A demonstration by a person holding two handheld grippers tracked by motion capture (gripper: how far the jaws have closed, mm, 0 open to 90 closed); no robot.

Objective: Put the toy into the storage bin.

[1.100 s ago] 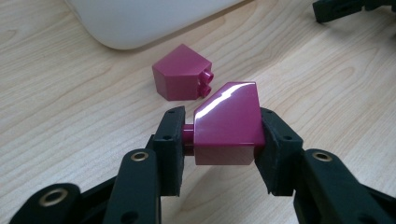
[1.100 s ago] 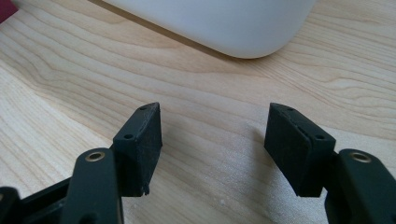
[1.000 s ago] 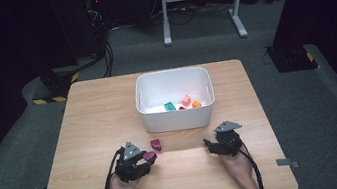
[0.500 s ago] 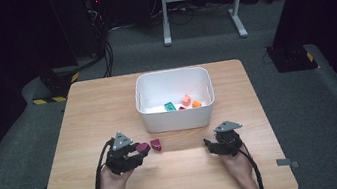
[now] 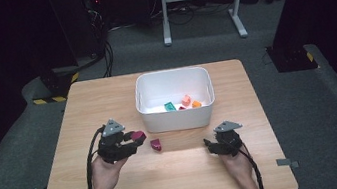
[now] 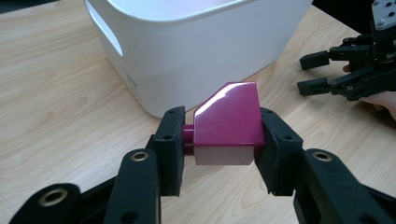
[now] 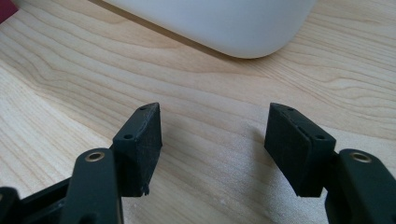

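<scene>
Beside the white bin, one block lifted

Above the worktop [image 5: 178,174], our left gripper [image 5: 130,141] grasps a magenta block [image 6: 227,122] just short of the white bin [image 5: 178,119]. Our right gripper [image 5: 210,147] rests released. Several blocks already lie inside; another magenta piece [image 5: 156,145] awaits pickup.

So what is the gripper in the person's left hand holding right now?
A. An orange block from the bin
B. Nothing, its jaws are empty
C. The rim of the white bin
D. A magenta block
D: in the left gripper view the left gripper has both pads pressed against a glossy magenta block, in front of the white bin.
</scene>
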